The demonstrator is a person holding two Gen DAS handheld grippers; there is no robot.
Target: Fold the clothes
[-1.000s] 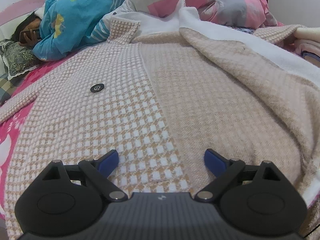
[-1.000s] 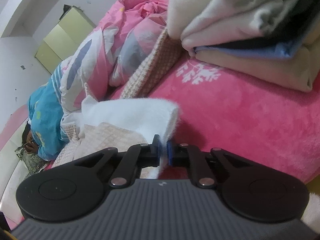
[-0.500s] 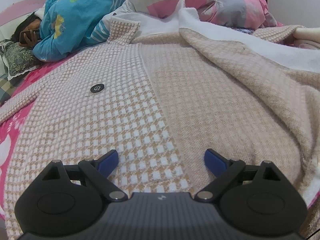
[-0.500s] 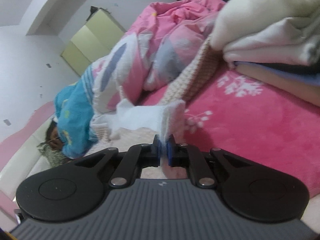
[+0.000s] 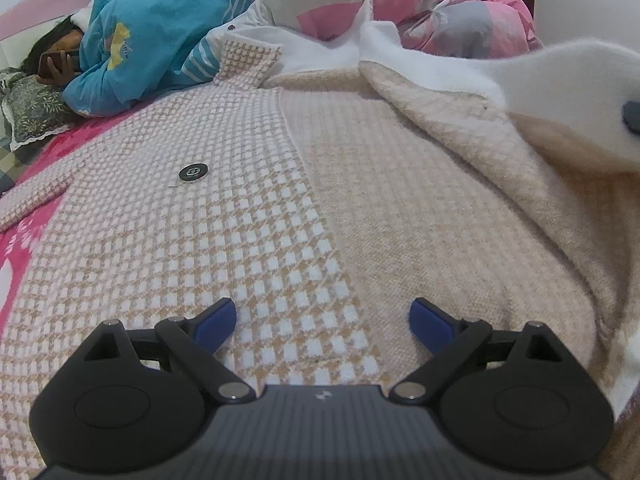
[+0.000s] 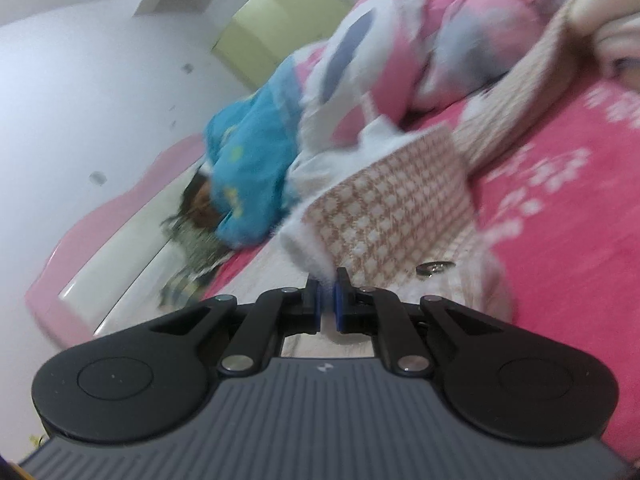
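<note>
Right wrist, coat [image 6: 392,208] edge between hand-held gripper [image 6: 329,300] jaws

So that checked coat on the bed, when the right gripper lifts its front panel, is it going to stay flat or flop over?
Likely flop: the coat drapes in soft folds over the bed. The panel edge pinched in the right gripper already curls, showing its white fleece lining. That thick lining probably makes it bulky and fairly heavy, so it may sag.

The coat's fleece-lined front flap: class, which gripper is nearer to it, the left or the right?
Right. The right gripper is shut on the edge of the flap, touching it. The left gripper hangs open over the coat, apart from the raised flap at its right.
</note>
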